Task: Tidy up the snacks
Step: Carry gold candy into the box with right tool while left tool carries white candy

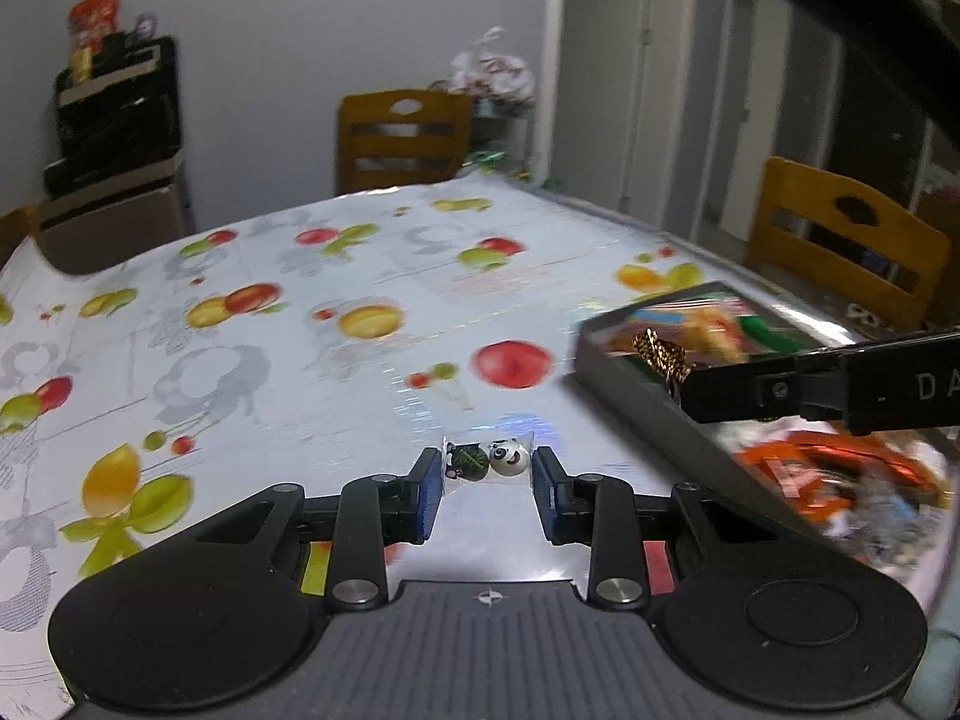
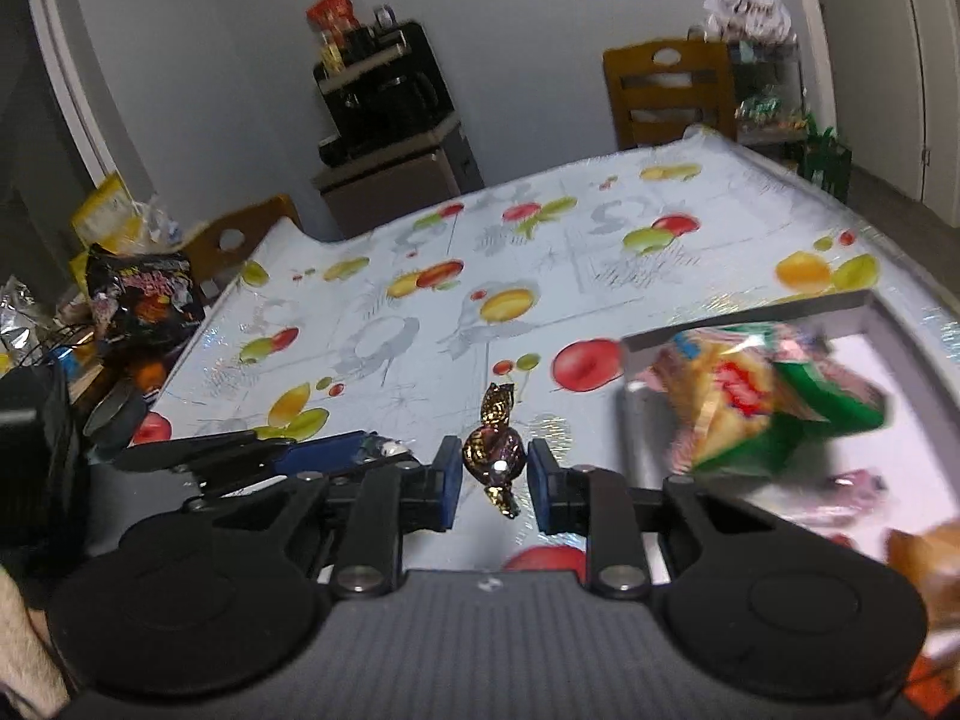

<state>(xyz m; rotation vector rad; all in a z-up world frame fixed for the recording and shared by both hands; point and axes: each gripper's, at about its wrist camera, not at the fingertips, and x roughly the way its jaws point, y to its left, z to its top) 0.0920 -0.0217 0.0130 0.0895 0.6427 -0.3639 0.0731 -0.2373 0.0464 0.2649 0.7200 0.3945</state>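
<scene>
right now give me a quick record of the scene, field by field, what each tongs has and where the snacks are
left tongs: closed on a clear panda candy packet
right tongs: closed on a gold and brown wrapped candy, held near the tray's edge
tray: grey, on the right side of the table, holds several blurred snack packets
table: fruit-print cloth
background: wooden chairs, black snack bag off the table's left edge

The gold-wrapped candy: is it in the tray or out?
Out. The right tool holds the candy between its fingers, beside the tray.
</scene>
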